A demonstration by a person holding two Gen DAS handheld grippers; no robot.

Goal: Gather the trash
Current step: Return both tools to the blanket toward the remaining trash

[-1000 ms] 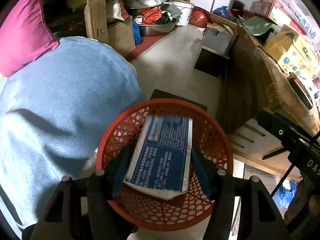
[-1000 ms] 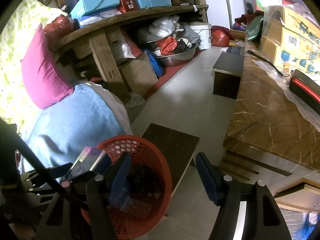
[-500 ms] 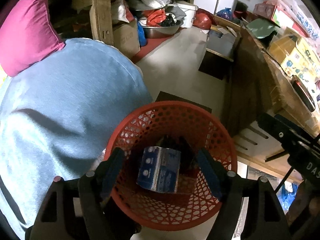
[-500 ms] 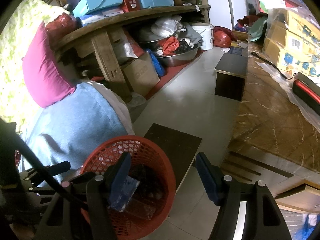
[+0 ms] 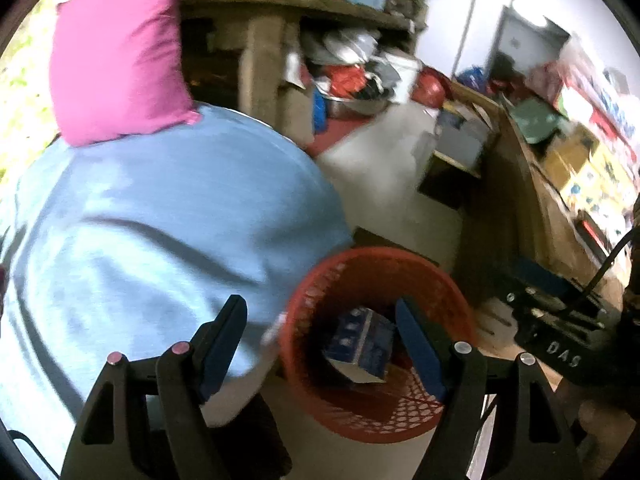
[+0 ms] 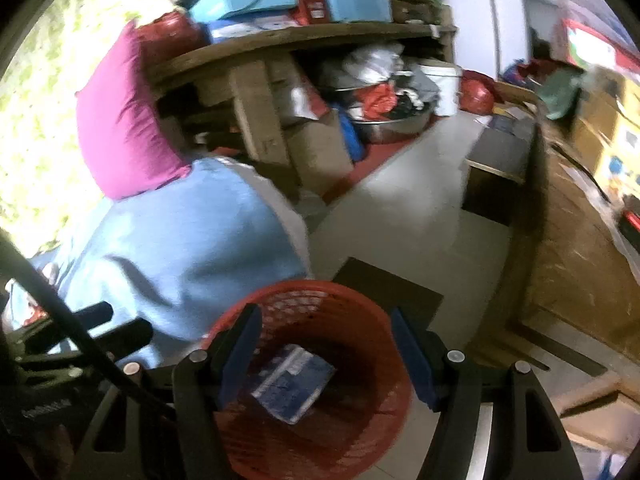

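With the blue box [image 5: 360,344] lying down in the red basket [image 5: 376,412], this drop looks finished, and both tools hang above the bin. The left gripper [image 5: 322,350] is spread wide with nothing between its fingers; its right finger sits over the basket while its left finger hangs out over the blue cushion [image 5: 152,232]. The right gripper [image 6: 326,354] is wide too and empty, its fingers straddling the basket mouth, the box showing tilted on the basket floor between them in that view.

What counts now, I'd say, is a clean exit: lift straight up before swinging sideways, so no finger clips the mesh rim and tips the bin. The basket stands on the floor [image 6: 412,208], tight against the cushion on its left and near the wooden counter [image 6: 576,248] on its right, so there is little room either way. Keep the two tools apart as they rise; they are crowded close over one small opening. Both views are smeared with motion blur, so I cannot make out further trash anywhere. The pink pillow [image 5: 120,52] sits far left, well out of the way.
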